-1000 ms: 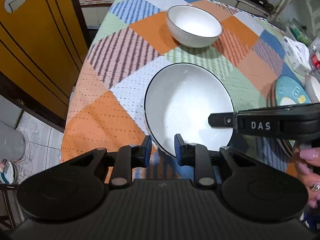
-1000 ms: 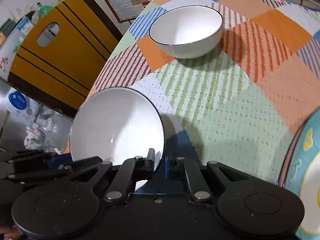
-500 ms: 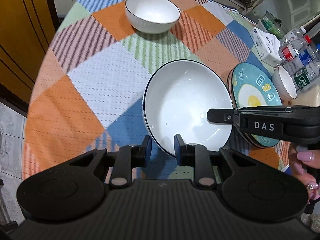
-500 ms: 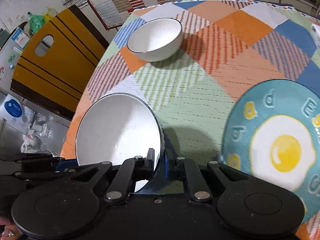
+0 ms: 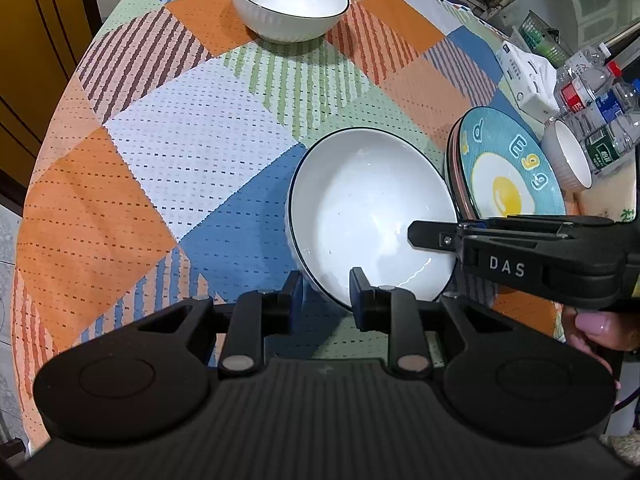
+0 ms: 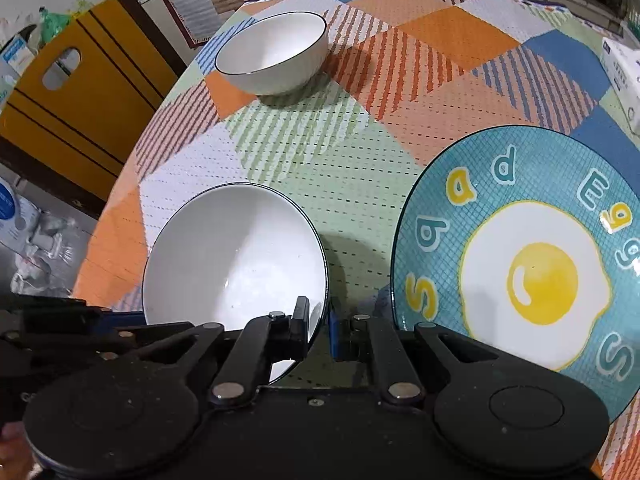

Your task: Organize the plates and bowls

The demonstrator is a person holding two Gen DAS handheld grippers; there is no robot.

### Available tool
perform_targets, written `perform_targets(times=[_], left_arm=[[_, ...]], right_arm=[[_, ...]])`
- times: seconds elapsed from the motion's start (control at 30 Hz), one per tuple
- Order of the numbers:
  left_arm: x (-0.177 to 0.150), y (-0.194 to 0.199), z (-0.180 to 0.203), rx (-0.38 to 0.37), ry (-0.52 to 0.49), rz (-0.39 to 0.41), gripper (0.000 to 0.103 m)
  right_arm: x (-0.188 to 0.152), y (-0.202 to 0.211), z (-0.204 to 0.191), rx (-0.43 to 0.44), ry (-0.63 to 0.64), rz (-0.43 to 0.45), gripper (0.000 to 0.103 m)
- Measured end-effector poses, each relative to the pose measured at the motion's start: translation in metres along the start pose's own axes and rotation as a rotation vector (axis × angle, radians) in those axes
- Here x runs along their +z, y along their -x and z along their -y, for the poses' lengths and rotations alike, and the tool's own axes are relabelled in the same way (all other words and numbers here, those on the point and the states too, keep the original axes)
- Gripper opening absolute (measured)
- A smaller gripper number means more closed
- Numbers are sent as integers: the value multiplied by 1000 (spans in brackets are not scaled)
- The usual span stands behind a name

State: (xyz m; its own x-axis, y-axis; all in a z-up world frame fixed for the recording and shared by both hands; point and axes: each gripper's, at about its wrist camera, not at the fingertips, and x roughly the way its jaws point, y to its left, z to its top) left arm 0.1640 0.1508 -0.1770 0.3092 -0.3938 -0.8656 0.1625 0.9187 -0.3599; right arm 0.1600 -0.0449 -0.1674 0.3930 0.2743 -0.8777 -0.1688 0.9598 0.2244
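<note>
A wide white bowl with a dark rim (image 5: 368,220) (image 6: 236,256) is held by both grippers just above the checked tablecloth. My left gripper (image 5: 326,290) is shut on its near rim. My right gripper (image 6: 318,328) is shut on its right rim and shows in the left wrist view (image 5: 432,236). A smaller white bowl (image 5: 290,0) (image 6: 272,54) stands at the far side of the table. A stack of plates topped by a teal fried-egg plate (image 5: 508,168) (image 6: 532,264) lies just right of the held bowl.
A ribbed grey bowl (image 5: 568,160), water bottles (image 5: 592,100) and a tissue box (image 5: 524,76) (image 6: 624,76) stand at the right edge. A yellow door (image 6: 72,92) is beyond the table's left edge. The tablecloth (image 5: 180,140) covers a round table.
Both grippers have carried the wide bowl to the right across the table, and it now sits close beside the fried-egg plate stack. The smaller bowl has not moved.
</note>
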Motion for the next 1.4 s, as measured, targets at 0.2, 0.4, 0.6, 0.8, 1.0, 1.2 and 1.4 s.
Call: perform_targets(times=[0.2, 0.4, 0.6, 0.8, 1.0, 1.2, 1.4], left_arm=[[1, 10, 10, 43, -77, -2, 29], [1, 35, 22, 65, -109, -6, 31], [16, 67, 23, 62, -143, 9, 37], [52, 98, 16, 92, -160, 43, 41], [90, 122, 8, 114, -188, 8, 47], [118, 122, 4, 56, -248, 72, 54], [145, 105, -2, 62, -295, 168, 65]], right_arm=[[1, 8, 0, 18, 23, 26, 18], [4, 34, -2, 56, 57, 40, 24], [10, 66, -3, 151, 76, 55, 28], [33, 90, -10, 222, 145, 61, 36], [68, 115, -19, 182, 221, -104, 42], [116, 133, -29, 153, 311, -123, 54], [145, 103, -23, 228, 280, 14, 54]])
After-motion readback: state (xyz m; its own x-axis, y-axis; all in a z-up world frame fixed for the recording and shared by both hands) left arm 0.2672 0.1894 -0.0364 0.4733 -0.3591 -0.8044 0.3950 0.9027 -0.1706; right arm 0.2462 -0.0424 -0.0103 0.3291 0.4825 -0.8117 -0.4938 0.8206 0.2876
